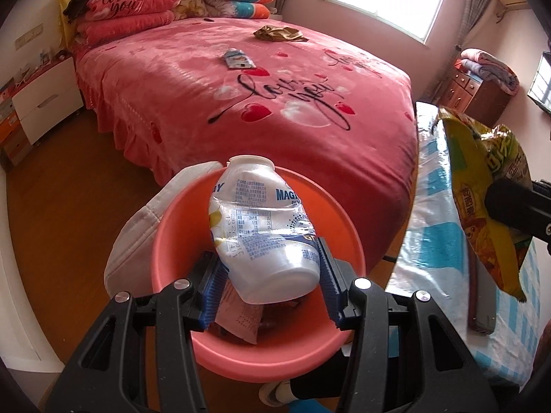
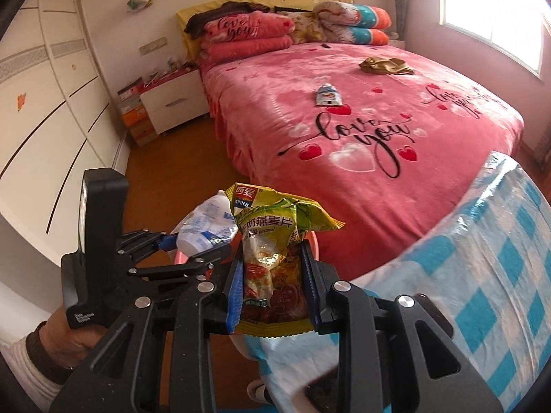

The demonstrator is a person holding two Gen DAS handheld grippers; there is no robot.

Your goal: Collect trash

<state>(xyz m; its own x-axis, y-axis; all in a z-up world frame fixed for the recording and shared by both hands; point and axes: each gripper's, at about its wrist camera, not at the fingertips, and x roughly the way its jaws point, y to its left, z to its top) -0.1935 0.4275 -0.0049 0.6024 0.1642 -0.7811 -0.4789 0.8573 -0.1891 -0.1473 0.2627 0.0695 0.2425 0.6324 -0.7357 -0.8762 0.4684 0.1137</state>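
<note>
My left gripper (image 1: 272, 275) is clamped on a crushed white plastic bottle (image 1: 263, 230), its blue pads pressing the bottle's lower sides, and I hold it directly over the pink basin (image 1: 261, 354); the bottle tilts with its open neck pointing away from me toward the bed. Inside the basin, under the bottle, I can make out a pale pink wrapper (image 1: 241, 320) lying against the near wall. A white cloth (image 1: 137, 237) sits against the basin's left outer rim. My right gripper (image 2: 273, 282) is closed on a yellow-green oatmeal snack bag (image 2: 272, 241), the pads squeezing its middle so the crumpled top stands upright above the fingers; from the left wrist camera that same bag hangs over the near edge of the blue-and-white checked table (image 1: 513, 327). Through the right camera I see the bottle just left of the bag, the two almost touching, with the basin's rim peeking out behind them. On the pink bed (image 1: 193, 79), two more pieces lie well apart from me: a small blue-and-white packet (image 1: 237, 59) near the middle of the cover, and a crumpled gold wrapper (image 1: 279, 33) farther back toward the window-side edge. A dark flat object (image 1: 482, 303) lies along the table's near edge below the bag; I cannot tell what it is.
</note>
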